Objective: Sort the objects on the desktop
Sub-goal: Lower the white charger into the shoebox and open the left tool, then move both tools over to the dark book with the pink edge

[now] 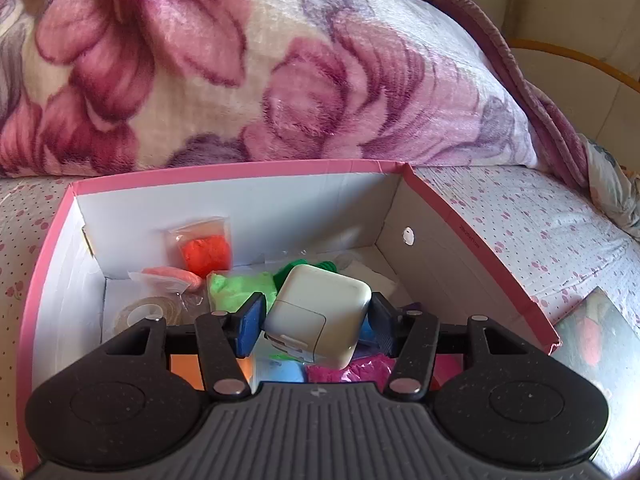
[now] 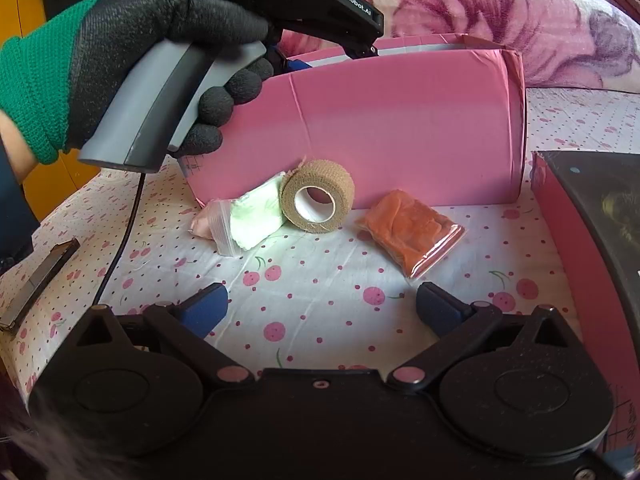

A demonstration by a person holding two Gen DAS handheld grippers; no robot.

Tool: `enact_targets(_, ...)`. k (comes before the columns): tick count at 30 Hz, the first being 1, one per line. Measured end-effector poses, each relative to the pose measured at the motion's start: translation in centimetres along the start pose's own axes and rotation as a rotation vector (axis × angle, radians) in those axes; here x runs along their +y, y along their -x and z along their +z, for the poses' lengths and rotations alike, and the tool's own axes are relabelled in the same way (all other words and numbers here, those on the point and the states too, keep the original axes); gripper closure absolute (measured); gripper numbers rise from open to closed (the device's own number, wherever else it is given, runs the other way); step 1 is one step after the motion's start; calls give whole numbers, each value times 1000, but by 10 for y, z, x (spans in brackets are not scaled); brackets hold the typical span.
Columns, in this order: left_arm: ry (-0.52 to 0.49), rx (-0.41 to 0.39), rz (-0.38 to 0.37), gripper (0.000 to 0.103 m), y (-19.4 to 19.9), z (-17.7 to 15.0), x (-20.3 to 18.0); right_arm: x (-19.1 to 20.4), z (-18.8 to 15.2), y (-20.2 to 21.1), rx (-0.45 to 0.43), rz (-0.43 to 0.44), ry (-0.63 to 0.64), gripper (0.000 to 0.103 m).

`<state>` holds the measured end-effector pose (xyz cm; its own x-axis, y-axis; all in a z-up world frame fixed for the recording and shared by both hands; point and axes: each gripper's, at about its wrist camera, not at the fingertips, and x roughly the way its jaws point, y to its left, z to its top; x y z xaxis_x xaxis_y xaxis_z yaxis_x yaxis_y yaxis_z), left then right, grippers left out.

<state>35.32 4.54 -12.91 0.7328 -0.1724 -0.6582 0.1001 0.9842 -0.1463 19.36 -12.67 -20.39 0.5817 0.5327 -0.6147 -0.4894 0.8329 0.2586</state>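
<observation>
The left claw [image 1: 316,316] grips a white charger [image 1: 318,314], tilted corner-down over the open pink box [image 1: 48,248], above bagged clay with free room toward the far wall. The right claw [image 2: 322,308] hangs released over the bed [image 2: 320,280], near a tan tape roll [image 2: 318,196] and an orange bag [image 2: 410,228] lying along the box's outer wall.

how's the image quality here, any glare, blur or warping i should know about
Left wrist view: sharp, though the pink box rim bows from fisheye and sunlight glares off the white charger. Right wrist view: even light, the bandage roll crisp, the gloved hand stretched near the edge.
</observation>
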Motion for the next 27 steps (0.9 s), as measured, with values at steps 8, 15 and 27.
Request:
enact_targets(8,1,-18,-2,31,8,0,1,0,1,-2,4,-4,5,1)
enact_targets(15,15,-74,-1,31,32,5,10,1,2,-5,12,-14,16,1)
enact_targets(27,-50,-184,-45,31,91,11,-6,-3,2,-6,7,-4,-3,1)
